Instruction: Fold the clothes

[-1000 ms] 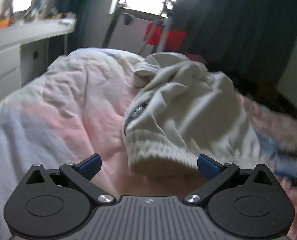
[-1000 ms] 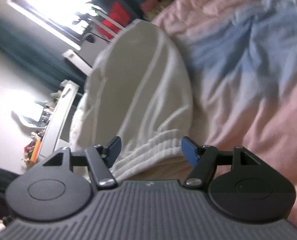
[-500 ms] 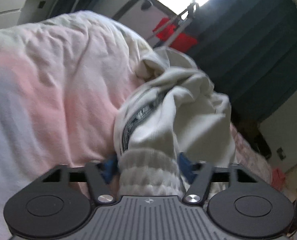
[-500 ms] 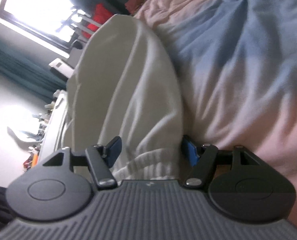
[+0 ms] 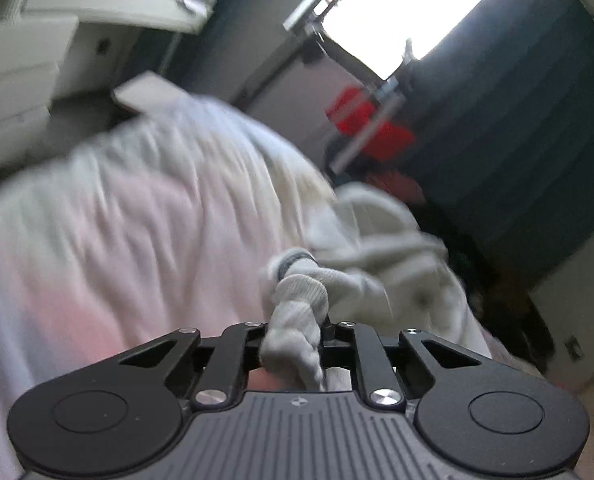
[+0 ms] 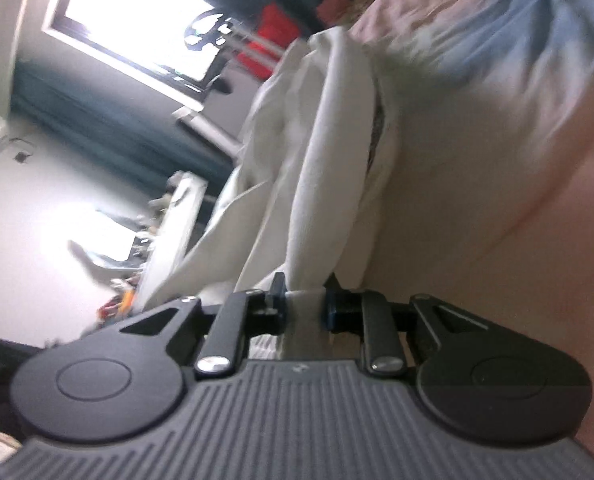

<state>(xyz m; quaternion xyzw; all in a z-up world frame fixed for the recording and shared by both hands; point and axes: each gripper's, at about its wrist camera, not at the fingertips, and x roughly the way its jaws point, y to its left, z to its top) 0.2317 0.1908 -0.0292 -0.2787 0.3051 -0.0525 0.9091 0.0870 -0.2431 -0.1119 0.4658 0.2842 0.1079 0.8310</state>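
Observation:
A white knitted sweater with a ribbed hem lies bunched on the pink and blue duvet. My left gripper has its jaws closing tight on a twisted roll of the ribbed hem, and the cloth stretches away from it toward the right. In the right wrist view the same white sweater hangs stretched in long folds. My right gripper pinches another part of the hem between its blue pads, its jaws closing on it. The view is tilted sideways and blurred.
The duvet covers the bed. A white desk with clutter stands at the far left by a bright window. A drying rack with a red cloth and dark curtains lie beyond the bed.
Both grippers went from open around the hem to pinched on it. The sweater has been lifted and drawn out into stretched folds, and both views have swung and tilted.

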